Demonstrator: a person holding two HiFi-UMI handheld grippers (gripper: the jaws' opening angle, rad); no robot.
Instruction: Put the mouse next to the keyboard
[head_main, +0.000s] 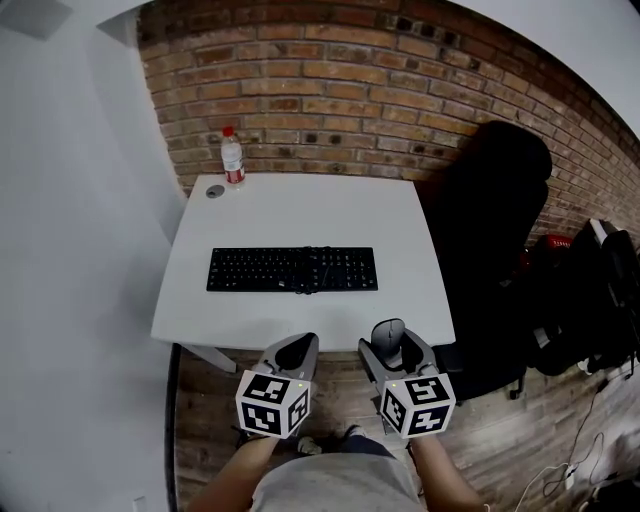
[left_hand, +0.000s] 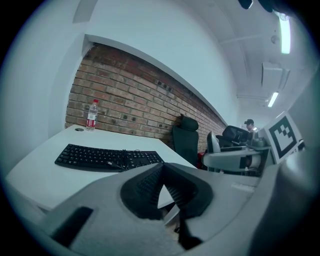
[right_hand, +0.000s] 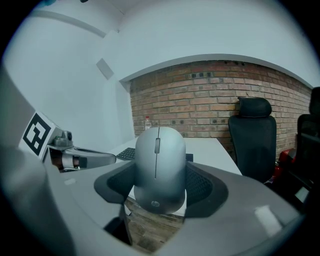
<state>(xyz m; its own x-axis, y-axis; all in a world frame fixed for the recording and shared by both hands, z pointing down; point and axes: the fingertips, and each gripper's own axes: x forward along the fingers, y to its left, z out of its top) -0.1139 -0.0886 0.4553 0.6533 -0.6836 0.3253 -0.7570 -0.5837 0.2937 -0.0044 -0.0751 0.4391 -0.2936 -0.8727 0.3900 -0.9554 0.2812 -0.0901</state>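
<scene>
- White table (head_main: 300, 215) under a brick wall (head_main: 330, 90): at its near right edge the grey mouse (right_hand: 160, 167) hangs in the air. The right gripper (head_main: 392, 350) clamps it by the flanks between its jaws, and wooden floor shows beneath.
- Likely hazard: the shell is smooth and rounded and the pads hold only its sides. A jolt or an early release could drop it to the floor rather than the tabletop.
- Second hazard: set down too soon, it would land at the table's lip, well short of the keyboard (head_main: 292, 269). Carried too far left, it could knock the keyboard's right end.
- Mouse's long axis runs along the jaws, away from the person, with the scroll-wheel end toward the wall and the logo end nearest the person.
- Left gripper (head_main: 293, 352) hangs just beside it, jaws closed together on nothing.
- Water bottle (head_main: 232, 157) stands at the far left corner; a black chair (head_main: 490, 230) sits right of the table.
</scene>
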